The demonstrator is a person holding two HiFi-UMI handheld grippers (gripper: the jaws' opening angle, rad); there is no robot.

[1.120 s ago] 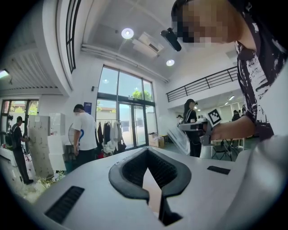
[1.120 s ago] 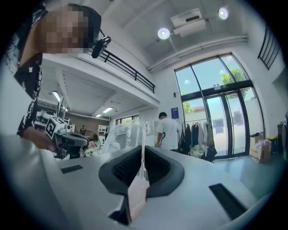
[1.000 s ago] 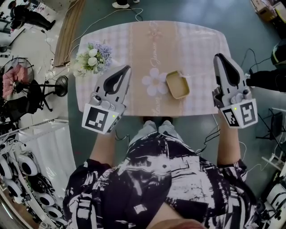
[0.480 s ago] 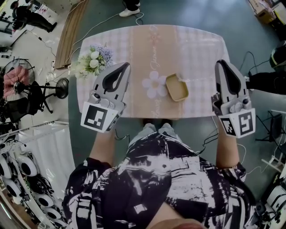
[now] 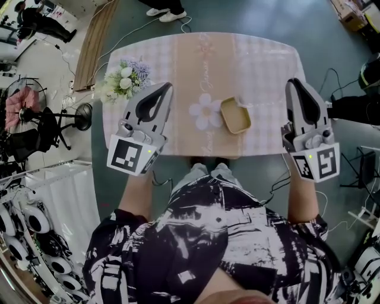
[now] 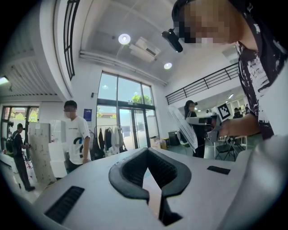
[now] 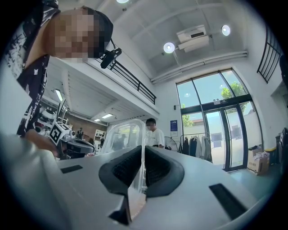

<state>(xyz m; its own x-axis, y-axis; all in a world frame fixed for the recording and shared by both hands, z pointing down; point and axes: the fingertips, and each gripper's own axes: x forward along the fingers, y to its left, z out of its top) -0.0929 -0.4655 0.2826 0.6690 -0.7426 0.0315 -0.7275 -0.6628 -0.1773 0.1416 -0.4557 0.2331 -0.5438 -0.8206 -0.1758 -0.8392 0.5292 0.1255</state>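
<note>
In the head view my left gripper [image 5: 168, 88] hangs over the table's [image 5: 261, 53] front left, shut with nothing in it, close to a bunch of flowers [image 5: 123, 76]. My right gripper [image 5: 293, 82] is at the table's right edge, shut on a clear plastic lid [image 7: 118, 134] that stands upright between its pads. A tan open container [image 5: 236, 114] lies on the checked cloth between the two grippers, touched by neither. From the left gripper view [image 6: 147, 155] I see the other gripper holding the clear lid [image 6: 182, 128]. The right gripper view [image 7: 143, 149] looks across the room.
A person's feet [image 5: 161, 9] stand beyond the table's far edge. A fan and chair [image 5: 41, 119] sit on the floor at left, with cables around. A person in a white shirt [image 6: 75, 134] and others stand in the room near glass doors.
Both grippers have shifted only slightly and tilted a little upward. The lid stays gripped. The person in white has walked across the background.
</note>
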